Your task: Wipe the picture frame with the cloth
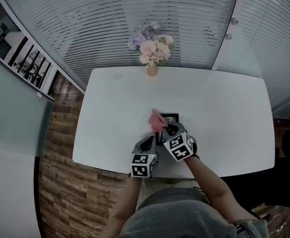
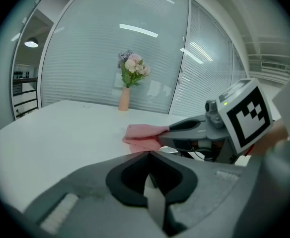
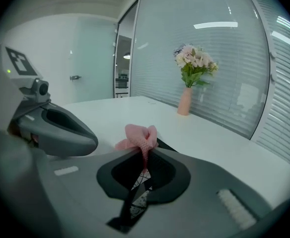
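Right gripper (image 3: 146, 151) clamps down on the pink cloth (image 1: 156, 121) over the picture frame (image 1: 172, 117), left gripper (image 2: 149, 155) closed tight just beside it.

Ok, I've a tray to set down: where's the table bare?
The table is bare in wide stretches left and right of the vase. Crowded: the near-edge middle, where picture frame, cloth, left gripper and right gripper meet.

Lit brightly, evenly, in cool white. Glares in strips on the glass wall (image 2: 155, 48) above the flowers (image 2: 133, 66). Bends hard toward the edges, with black corners. Blurs on the left gripper (image 2: 148, 153) below the flowers.
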